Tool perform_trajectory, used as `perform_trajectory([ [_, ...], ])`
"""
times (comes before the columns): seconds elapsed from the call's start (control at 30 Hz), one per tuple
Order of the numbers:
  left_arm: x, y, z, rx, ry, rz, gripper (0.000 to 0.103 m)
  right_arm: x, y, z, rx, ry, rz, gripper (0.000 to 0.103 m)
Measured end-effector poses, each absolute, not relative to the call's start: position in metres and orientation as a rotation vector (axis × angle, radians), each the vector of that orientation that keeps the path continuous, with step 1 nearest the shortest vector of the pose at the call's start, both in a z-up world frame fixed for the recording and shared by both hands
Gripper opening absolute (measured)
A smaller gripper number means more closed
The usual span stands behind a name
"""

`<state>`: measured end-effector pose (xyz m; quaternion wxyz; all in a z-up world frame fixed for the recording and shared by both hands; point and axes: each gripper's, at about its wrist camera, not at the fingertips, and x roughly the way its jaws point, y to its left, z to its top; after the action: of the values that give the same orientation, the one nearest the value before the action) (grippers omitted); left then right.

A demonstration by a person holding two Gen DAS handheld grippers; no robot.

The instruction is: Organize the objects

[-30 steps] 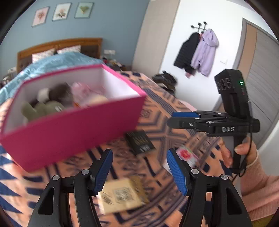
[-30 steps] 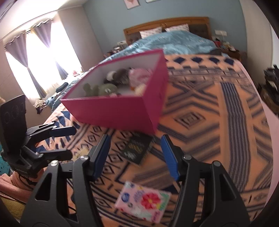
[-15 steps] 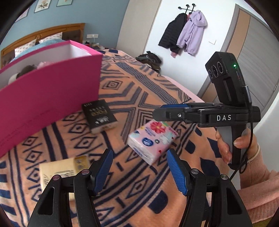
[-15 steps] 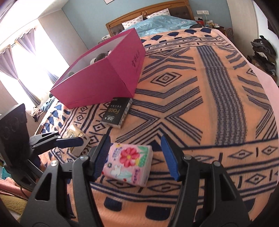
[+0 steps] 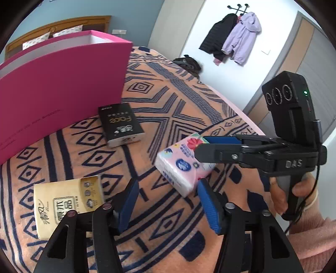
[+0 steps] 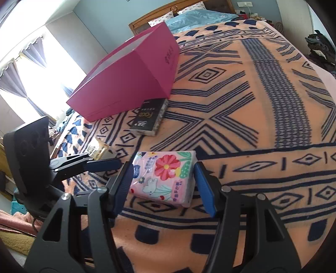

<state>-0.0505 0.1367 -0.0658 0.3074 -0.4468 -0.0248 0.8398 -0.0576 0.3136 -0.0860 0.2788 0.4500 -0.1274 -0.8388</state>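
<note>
A pink floral tissue pack (image 6: 166, 176) lies on the orange patterned bedspread (image 6: 252, 88). My right gripper (image 6: 163, 184) is open and low, its blue pads on either side of the pack; it also shows in the left wrist view (image 5: 180, 166). My left gripper (image 5: 168, 201) is open and empty, just above the bedspread between a yellow tissue pack (image 5: 67, 201) and the pink pack. A black tissue pack (image 5: 120, 124) lies beside the big magenta box (image 5: 58, 84), also seen in the right wrist view (image 6: 130, 79).
Coats (image 5: 233, 37) hang on the far wall. A dark bag (image 6: 321, 48) lies beyond the bed's right edge. The headboard and pillows (image 6: 178, 12) are at the far end, a bright window (image 6: 42, 69) at left.
Both grippers have dropped lower toward the bedspread. My right gripper has moved forward so the pink pack now sits between its pads. The magenta box interior has gone out of sight.
</note>
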Motion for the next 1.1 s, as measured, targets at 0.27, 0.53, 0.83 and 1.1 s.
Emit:
perform_trajectory([
  [0.27,-0.052,0.118,-0.064,-1.196,-0.121,2.254,0.045,-0.056,0.293,-0.086,1.191,-0.388,-2.14,0.062],
  [0.53,-0.05,0.106,-0.064,-1.214,-0.151,2.278,0.045,-0.057,0.287,-0.088,1.198,-0.352,-2.165,0.062],
  [0.83,-0.049,0.113,-0.065,-1.214,-0.145,2.275,0.045,-0.058,0.286,-0.097,1.227,-0.343,-2.155,0.05],
  [1.1,-0.049,0.119,-0.064,-1.202,-0.133,2.27,0.041,-0.058,0.284,-0.099,1.228,-0.34,-2.134,0.041],
])
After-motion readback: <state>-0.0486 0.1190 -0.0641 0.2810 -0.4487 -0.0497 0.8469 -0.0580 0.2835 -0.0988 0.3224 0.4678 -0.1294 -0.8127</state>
